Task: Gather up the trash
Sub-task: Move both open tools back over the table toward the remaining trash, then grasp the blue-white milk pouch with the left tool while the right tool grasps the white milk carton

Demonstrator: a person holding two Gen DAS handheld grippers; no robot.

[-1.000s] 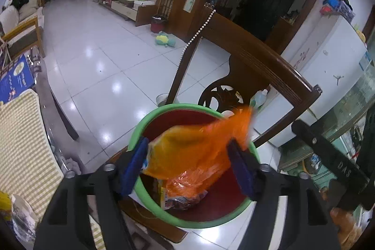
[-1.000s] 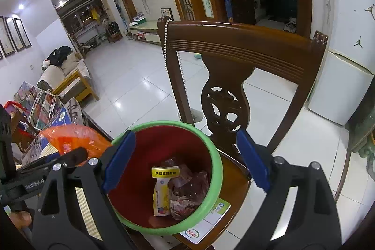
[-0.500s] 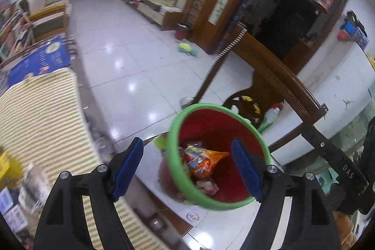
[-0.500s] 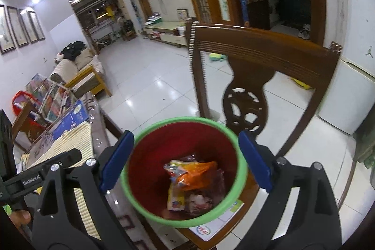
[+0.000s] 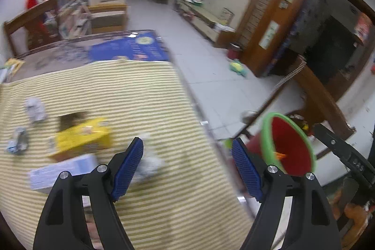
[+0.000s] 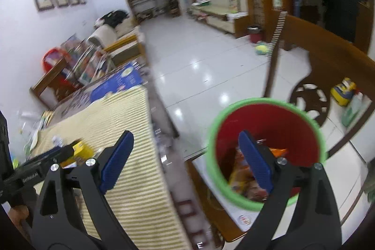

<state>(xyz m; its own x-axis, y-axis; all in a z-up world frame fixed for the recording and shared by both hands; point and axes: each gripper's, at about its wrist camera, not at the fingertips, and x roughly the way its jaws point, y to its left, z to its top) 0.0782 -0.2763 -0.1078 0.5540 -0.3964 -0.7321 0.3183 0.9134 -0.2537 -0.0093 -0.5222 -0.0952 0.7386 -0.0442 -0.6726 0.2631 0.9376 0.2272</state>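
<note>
While angled downward, both grippers (image 5: 187, 170) (image 6: 186, 159) hold fingers apart, empty.

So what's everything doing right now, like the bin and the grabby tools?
Red bin: upright on the chair, wrappers inside.
Left tool: open, empty.
Right tool: open, empty.
Yellow box: lying on the striped cloth.
Crumpled white paper: on the cloth, not picked up.

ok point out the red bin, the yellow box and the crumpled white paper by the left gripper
red bin (image 6: 266, 102): right wrist view, on the far side of its green rim
yellow box (image 5: 82, 136): left wrist view, on its top face
crumpled white paper (image 5: 151, 162): left wrist view, on its middle, beside the gripper's left finger
</note>
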